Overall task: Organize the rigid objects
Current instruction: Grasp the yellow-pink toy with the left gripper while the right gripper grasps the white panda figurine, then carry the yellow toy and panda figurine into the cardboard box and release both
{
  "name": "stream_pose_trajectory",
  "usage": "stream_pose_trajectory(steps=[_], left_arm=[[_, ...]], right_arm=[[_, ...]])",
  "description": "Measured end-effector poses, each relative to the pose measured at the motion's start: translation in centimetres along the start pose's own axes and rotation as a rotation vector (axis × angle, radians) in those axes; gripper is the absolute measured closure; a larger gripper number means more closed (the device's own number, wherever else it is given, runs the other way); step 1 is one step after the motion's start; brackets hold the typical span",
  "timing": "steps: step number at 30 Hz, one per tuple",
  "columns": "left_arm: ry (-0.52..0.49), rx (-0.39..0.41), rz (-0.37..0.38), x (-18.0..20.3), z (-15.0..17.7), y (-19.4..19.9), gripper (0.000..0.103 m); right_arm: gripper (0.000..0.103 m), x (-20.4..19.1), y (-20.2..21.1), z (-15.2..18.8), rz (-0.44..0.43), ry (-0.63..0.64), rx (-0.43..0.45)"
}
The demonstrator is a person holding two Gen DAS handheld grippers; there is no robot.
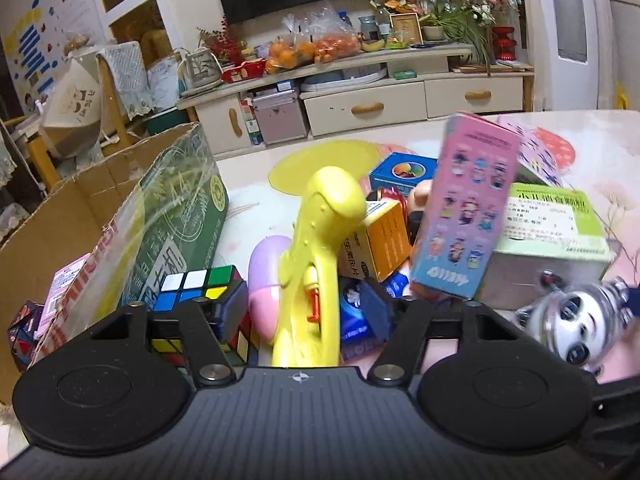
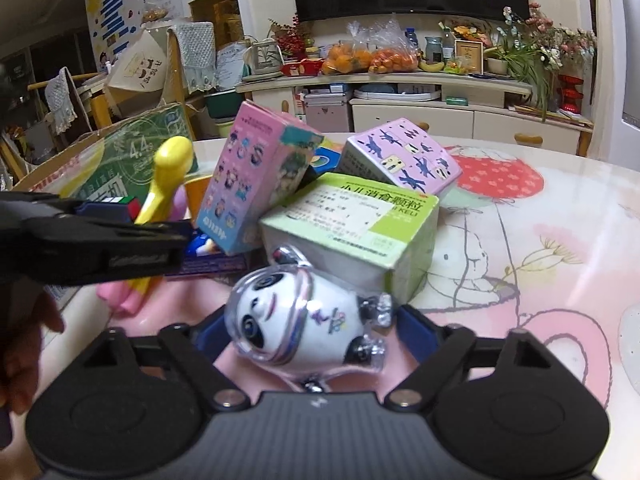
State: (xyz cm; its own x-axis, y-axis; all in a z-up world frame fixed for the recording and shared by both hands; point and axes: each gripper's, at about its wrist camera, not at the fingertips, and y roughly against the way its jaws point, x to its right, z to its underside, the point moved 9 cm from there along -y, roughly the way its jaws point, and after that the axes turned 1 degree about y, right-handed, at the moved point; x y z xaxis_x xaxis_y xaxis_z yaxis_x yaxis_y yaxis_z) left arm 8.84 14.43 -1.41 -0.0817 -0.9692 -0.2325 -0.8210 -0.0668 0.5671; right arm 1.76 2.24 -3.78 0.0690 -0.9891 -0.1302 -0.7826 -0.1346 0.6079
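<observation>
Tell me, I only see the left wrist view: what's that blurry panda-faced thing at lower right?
Observer: A panda figurine in a clear shell, lying between the right gripper's blue pads; whether they press it, I can't tell.
Operator: What's on the table right of it?
Observer: A tablecloth printed with a rabbit drawing.
Operator: Who holds these tools?
Observer: A person; a hand shows at the left edge.

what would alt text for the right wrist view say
The right claw straddles a panda figurine lying on a pink-patterned table. Behind it are a green medicine box, a leaning pink box and a lilac box. The left claw enters from the left by a yellow toy.
</observation>
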Motion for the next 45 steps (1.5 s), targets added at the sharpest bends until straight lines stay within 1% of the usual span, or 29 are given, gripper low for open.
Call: stream_pose_trajectory(steps=[1,3,5,7,8,9,11,21,30,35,41,45], left_arm=[[0.007,-0.004,0.005,-0.1,-0.1,-0.2,0.038],[0.010,-0.003,-0.003,-0.4,-0.3,-0.5,0.049],[0.014,-0.003,-0.008,-0.5,-0.5,-0.6,0.052],[0.019,-0.002,-0.006,-0.7,-0.6,-0.5,0.058],[0.015,0.002,-0.008,-0.7,-0.7,-0.4,0.068],[0.014,0.005,-0.007,-0.6,-0.7,-0.1,0.073],[0.025,0.000,0.009,-0.6,-0.7,0.1,0.076],[0.115,-0.038,0.073,-0.9,-0.3,0.9,0.077],[0.151,0.032,0.160,-0.4,-1.3,4.4,0.077],[0.183,0.067,0.200,-1.0,-2.0,6.2,0.077],[0.219,0.108,0.221,-3.0,-3.1,8.5,0.077],[0.238,0.128,0.210,-4.8,-3.6,9.6,0.077]], right_arm=[[0.026,0.0,0.0,0.0,-0.001,0.004,-0.001],[0.026,0.0,0.0,0.0,-0.003,0.006,-0.001],[0.026,0.0,0.0,0.0,-0.003,0.005,0.000],[0.027,-0.1,0.0,-0.1,-0.003,0.003,0.000],[0.027,-0.1,0.0,-0.1,-0.002,0.002,-0.001],[0.027,-0.1,0.0,-0.1,-0.002,0.001,0.000],[0.027,-0.1,0.0,-0.1,0.000,-0.003,0.002],[0.027,-0.2,0.6,0.1,0.003,-0.025,0.002],[0.027,-0.3,1.7,-0.3,0.026,-0.054,0.027],[0.027,-0.2,2.4,-0.9,0.036,-0.087,0.046],[0.027,-0.9,3.5,-2.4,0.043,-0.095,0.096],[0.027,-2.3,4.1,-3.6,0.033,-0.083,0.131]])
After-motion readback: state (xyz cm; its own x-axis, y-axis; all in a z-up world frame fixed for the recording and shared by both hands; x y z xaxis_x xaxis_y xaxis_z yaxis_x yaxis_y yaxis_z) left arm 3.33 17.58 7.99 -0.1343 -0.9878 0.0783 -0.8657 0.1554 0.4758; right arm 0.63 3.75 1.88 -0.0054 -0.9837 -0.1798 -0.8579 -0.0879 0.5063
